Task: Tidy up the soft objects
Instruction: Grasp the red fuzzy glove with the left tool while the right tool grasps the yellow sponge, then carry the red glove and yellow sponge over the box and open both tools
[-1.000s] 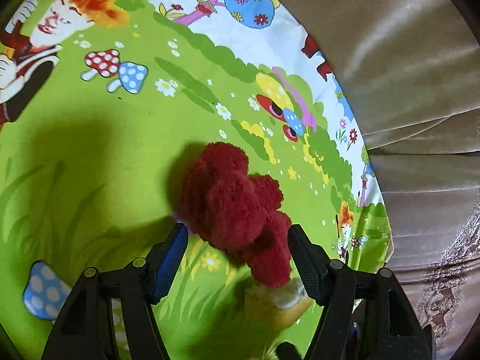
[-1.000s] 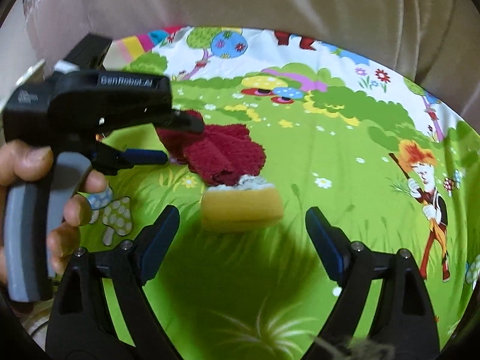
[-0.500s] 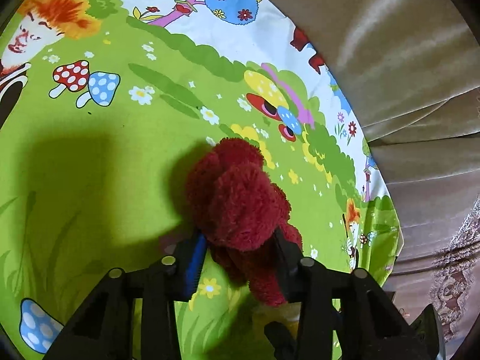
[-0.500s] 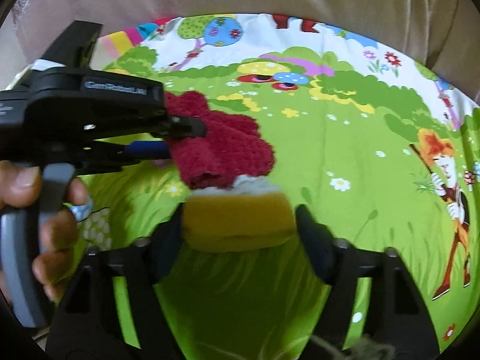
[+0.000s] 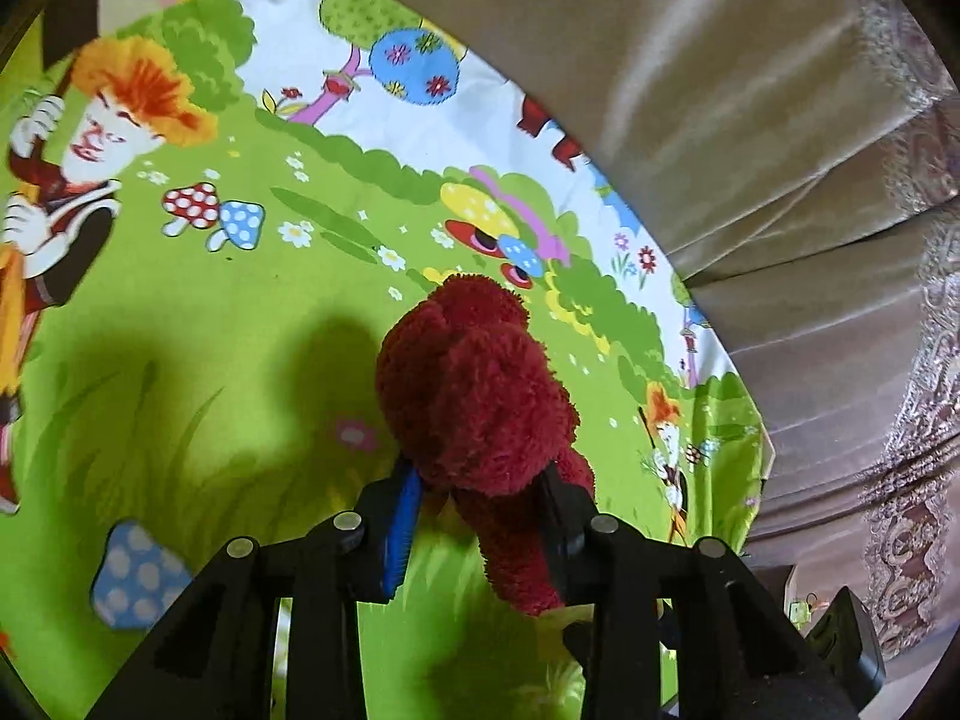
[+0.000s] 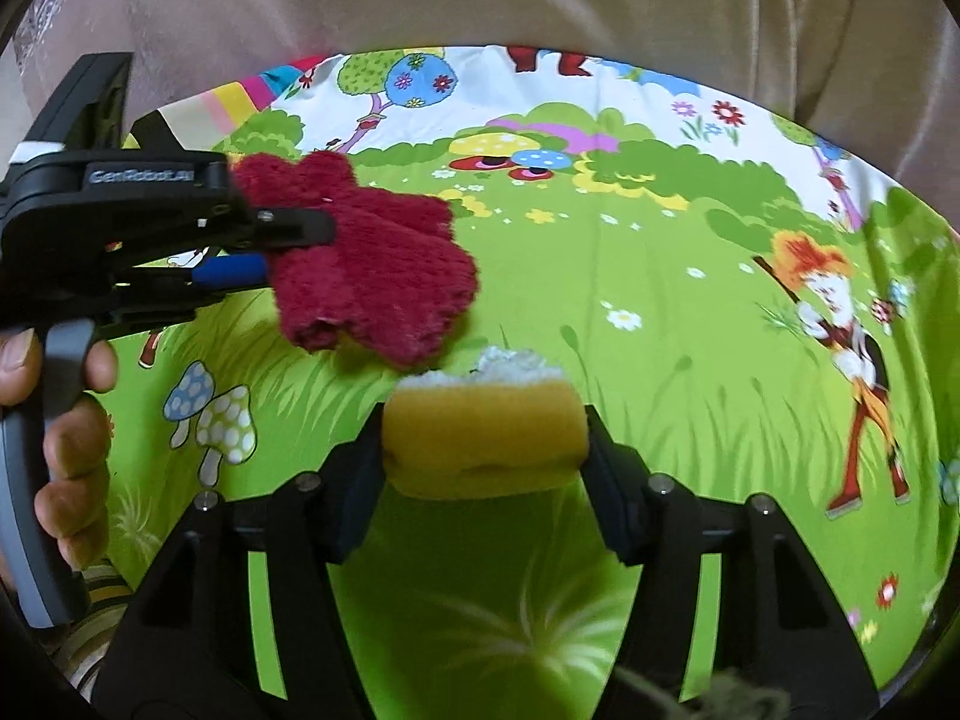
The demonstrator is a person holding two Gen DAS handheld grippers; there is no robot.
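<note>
My left gripper (image 5: pixel 480 480) is shut on a dark red fuzzy cloth (image 5: pixel 474 396) and holds it above the cartoon-printed green mat (image 5: pixel 180 330), where its shadow falls. In the right wrist view the same left gripper (image 6: pixel 294 246) holds the red cloth (image 6: pixel 384 276) out at the left, lifted and apart from the sponge. A yellow sponge (image 6: pixel 483 432) with a white fluffy top sits between the pads of my right gripper (image 6: pixel 483 456). Those jaws are closing, and both pads press on its sides.
A person's hand (image 6: pixel 66 438) grips the left gripper's handle. Beige draped fabric (image 5: pixel 720 90) borders the mat at the back and right, with a patterned trim (image 5: pixel 918 480) further right. The mat's edge (image 5: pixel 744 420) curves down on the right.
The left gripper closed on the red cloth and raised it off the mat. The right gripper moved forward around the yellow sponge and its jaws closed onto it.
</note>
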